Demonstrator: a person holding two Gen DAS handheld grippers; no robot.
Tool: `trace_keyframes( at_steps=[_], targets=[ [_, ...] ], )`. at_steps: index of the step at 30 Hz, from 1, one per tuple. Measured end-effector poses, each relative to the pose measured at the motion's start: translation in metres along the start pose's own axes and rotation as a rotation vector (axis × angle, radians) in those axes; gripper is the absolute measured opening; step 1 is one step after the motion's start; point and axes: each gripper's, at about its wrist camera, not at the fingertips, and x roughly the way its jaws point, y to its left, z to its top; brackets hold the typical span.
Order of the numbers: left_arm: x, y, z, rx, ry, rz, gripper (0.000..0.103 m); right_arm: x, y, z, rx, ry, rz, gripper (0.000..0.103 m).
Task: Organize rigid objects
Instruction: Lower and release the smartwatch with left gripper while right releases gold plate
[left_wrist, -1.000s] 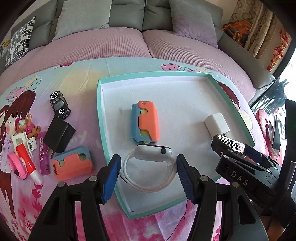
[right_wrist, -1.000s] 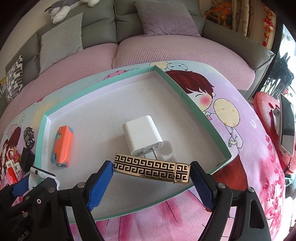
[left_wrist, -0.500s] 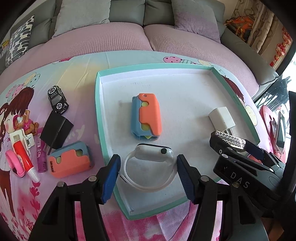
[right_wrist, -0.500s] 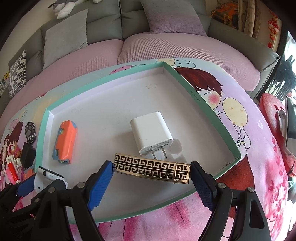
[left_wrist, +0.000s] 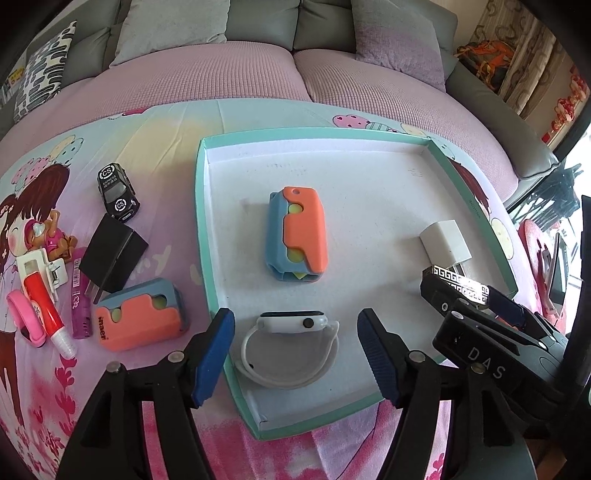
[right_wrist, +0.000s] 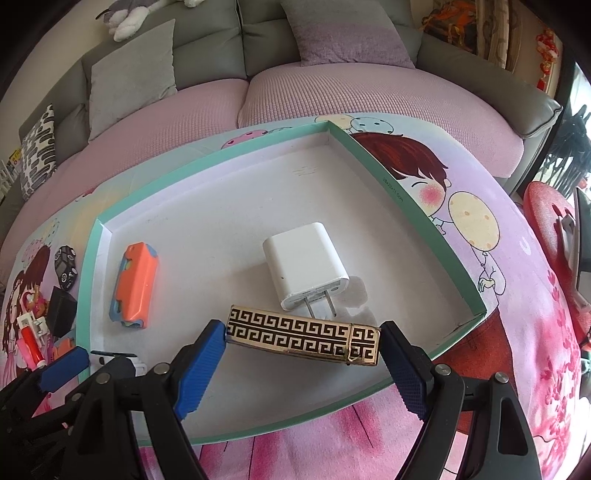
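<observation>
A white smartwatch (left_wrist: 291, 321) lies in the near left corner of the teal-rimmed tray (left_wrist: 201, 221). My left gripper (left_wrist: 294, 315) straddles it; its jaws are opening and both blue pads stand clear of the watch. My right gripper (right_wrist: 302, 326) is shut on a gold bar with a black key pattern (right_wrist: 303, 334), held by its two ends just over the tray floor. The bar hangs in front of the prongs of a white charger (right_wrist: 306, 266). An orange-and-blue toy (left_wrist: 299, 236) lies in the tray's middle.
Left of the tray, on the cartoon cloth, lie a black toy car (left_wrist: 116, 192), a black charger (left_wrist: 112, 258), a second orange-and-blue toy (left_wrist: 140, 319), a red pen (left_wrist: 42, 306) and a purple stick (left_wrist: 79, 306). A pink-covered sofa (left_wrist: 258, 74) runs behind.
The left gripper's jaws have spread apart from the watch, which stays on the tray floor. The right gripper holds the gold bar as before.
</observation>
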Motion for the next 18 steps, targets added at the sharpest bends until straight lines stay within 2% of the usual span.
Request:
trace_keyframes(
  at_steps=[4, 6, 18],
  targets=[
    [-0.003, 0.002, 0.001, -0.010, -0.009, -0.003, 0.070, -0.009, -0.004, 0.001, 0.022, -0.026, 0.011, 0.088],
    [-0.005, 0.004, 0.002, -0.013, -0.014, -0.004, 0.070, -0.012, -0.004, 0.003, 0.024, -0.038, 0.015, 0.091],
    [-0.012, 0.020, 0.003, -0.086, -0.046, 0.030, 0.071, -0.018, -0.008, 0.005, 0.038, -0.058, 0.008, 0.092]
  ],
)
